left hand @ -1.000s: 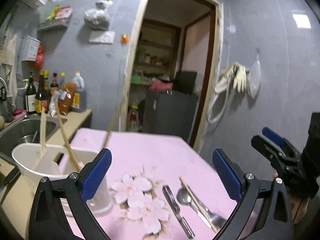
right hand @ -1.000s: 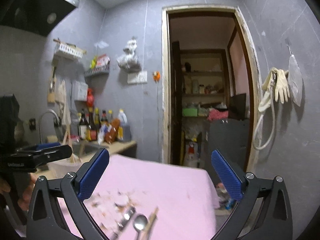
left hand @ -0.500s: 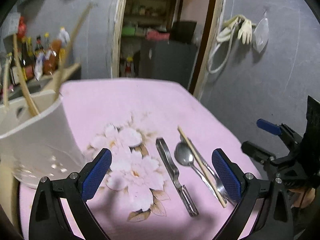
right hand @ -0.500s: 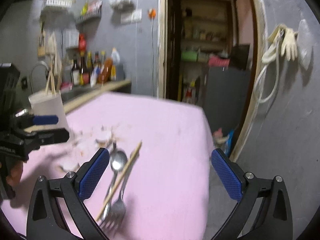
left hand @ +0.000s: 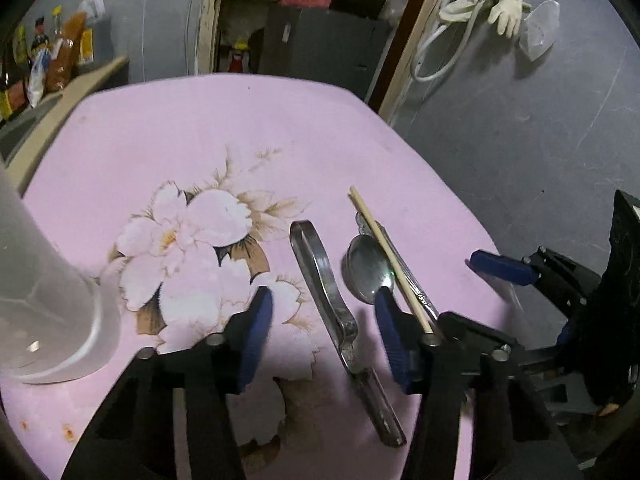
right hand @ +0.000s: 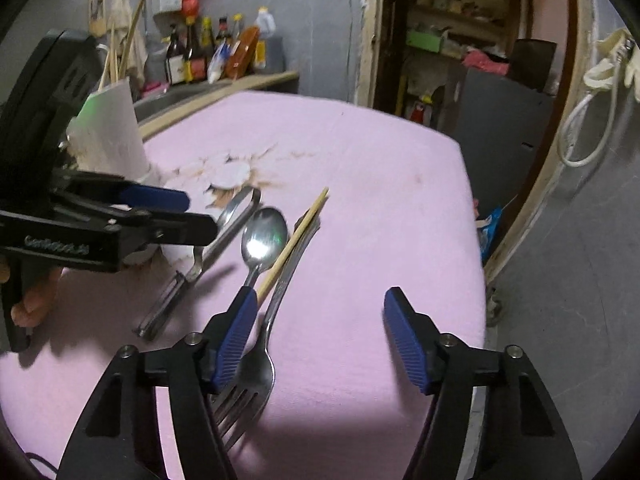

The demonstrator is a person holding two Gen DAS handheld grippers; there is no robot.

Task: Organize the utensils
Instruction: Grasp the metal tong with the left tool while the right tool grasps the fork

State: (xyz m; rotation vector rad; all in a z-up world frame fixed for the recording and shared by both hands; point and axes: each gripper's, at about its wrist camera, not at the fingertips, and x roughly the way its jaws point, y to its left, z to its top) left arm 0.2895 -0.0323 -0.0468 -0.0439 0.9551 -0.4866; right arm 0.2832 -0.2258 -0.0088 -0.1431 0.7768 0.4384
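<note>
A metal peeler [left hand: 336, 312], a spoon [left hand: 366, 268], a wooden chopstick [left hand: 388, 258] and a fork [right hand: 276, 300] lie side by side on the pink flowered tablecloth [left hand: 200, 140]. My left gripper [left hand: 322, 334] is open and empty, its fingers straddling the peeler just above the cloth. My right gripper [right hand: 318, 336] is open and empty, low over the fork, which lies by its left finger. The white utensil holder [right hand: 108, 136] with chopsticks stands at the left; it also shows in the left wrist view [left hand: 36, 288].
The table's right edge [right hand: 476, 240] drops to the floor near an open doorway [right hand: 460, 40]. A counter with several bottles [right hand: 216, 52] and a sink lies behind the holder. Gloves and a hose [left hand: 480, 4] hang on the grey wall.
Both grippers have tilted down and dropped toward the table. The left has closed in over the peeler and narrowed its opening; the right has come down beside the fork.
</note>
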